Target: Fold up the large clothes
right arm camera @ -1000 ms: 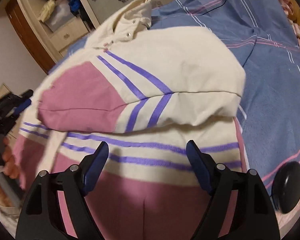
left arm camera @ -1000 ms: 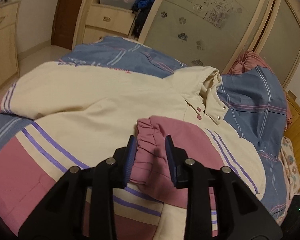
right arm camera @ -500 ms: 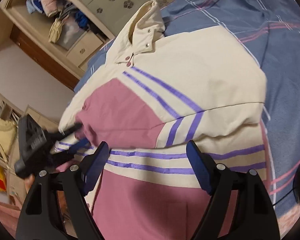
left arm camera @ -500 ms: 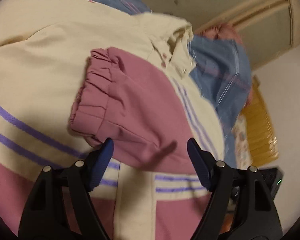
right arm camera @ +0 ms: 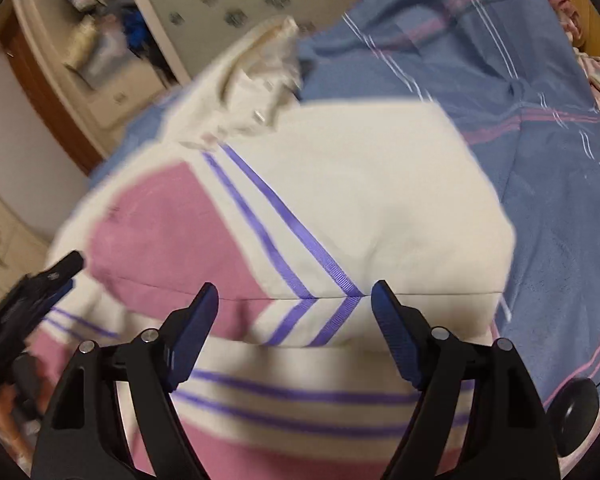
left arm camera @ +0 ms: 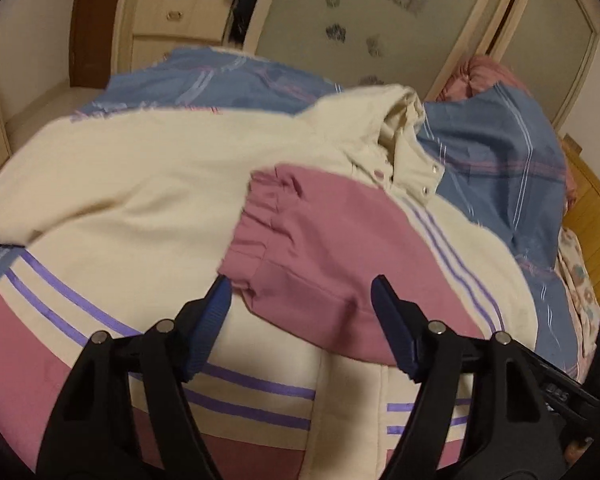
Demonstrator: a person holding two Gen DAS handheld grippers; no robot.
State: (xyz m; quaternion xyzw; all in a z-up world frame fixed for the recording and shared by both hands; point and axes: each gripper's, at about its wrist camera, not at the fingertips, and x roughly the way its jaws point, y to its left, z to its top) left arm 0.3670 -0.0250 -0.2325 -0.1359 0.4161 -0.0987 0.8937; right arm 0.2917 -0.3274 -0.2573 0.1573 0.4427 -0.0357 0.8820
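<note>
My left gripper [left arm camera: 302, 312] and right gripper [right arm camera: 294, 316] match: matte black plastic arms, each carrying two silver round pivot screws, ending in dark blue ribbed pads [right arm camera: 396, 340]. White lettering, illegible, marks the right gripper's black side, seen beside my left tongs.

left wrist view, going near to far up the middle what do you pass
left gripper → pink sleeve cuff → cream jacket collar → blue striped bedcover → frosted wardrobe door
</note>
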